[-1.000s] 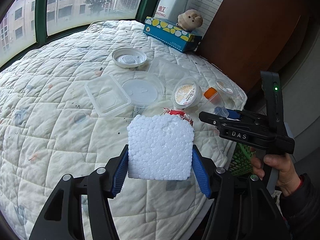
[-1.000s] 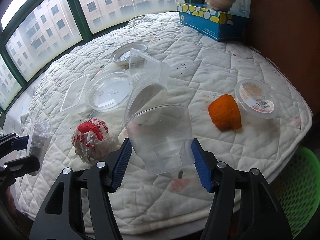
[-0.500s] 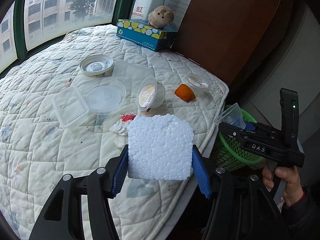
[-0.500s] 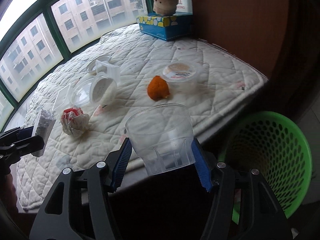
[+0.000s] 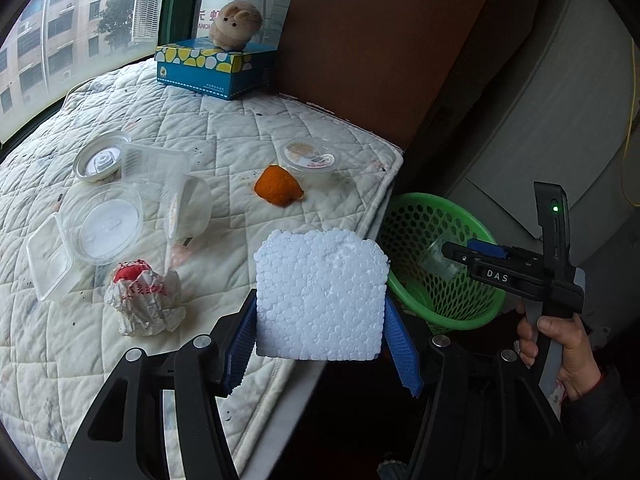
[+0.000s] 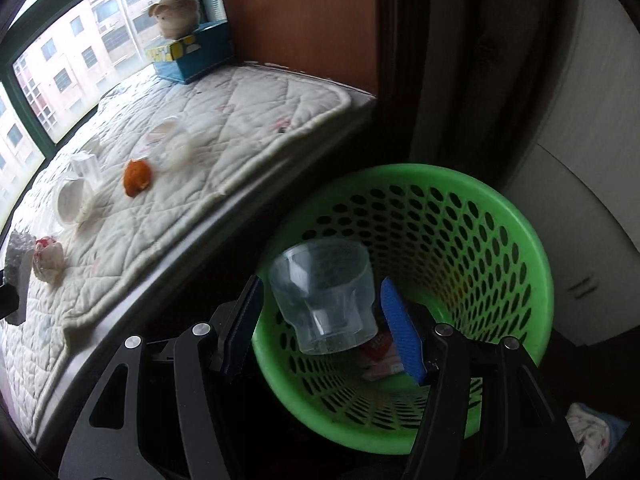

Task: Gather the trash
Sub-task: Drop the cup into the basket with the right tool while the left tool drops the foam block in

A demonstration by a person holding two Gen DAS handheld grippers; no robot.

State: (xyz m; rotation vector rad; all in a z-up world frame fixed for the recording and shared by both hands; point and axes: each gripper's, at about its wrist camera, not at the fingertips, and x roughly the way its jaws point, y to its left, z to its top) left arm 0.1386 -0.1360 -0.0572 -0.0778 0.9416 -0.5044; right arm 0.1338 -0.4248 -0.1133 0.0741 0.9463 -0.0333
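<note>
My left gripper [image 5: 320, 320] is shut on a white foam block [image 5: 320, 296], held over the quilted mattress edge [image 5: 376, 208]. Over the green mesh basket [image 6: 520, 232] hangs my right gripper [image 6: 320, 312], its jaws opening. A clear plastic cup [image 6: 324, 292] sits tilted between the blue pads with a gap on each side. In the left wrist view the right gripper [image 5: 476, 254] and the cup [image 5: 438, 260] show above the basket [image 5: 424, 208], a hand [image 5: 560, 344] on the handle. A red-and-white scrap [image 6: 380, 356] lies in the basket.
On the mattress lie an orange peel [image 5: 278, 186], a crumpled red-and-white wrapper [image 5: 142, 300], a lidded cup [image 5: 310, 158] and several clear containers [image 5: 102, 220]. A tissue box [image 5: 208, 66] with a plush toy [image 5: 236, 24] stands at the back. A brown panel rises behind the basket.
Both grippers swung right from over the mattress toward the basket. The right one carried the cup over the basket, and its pads have now parted from the cup. The foam block stays gripped.
</note>
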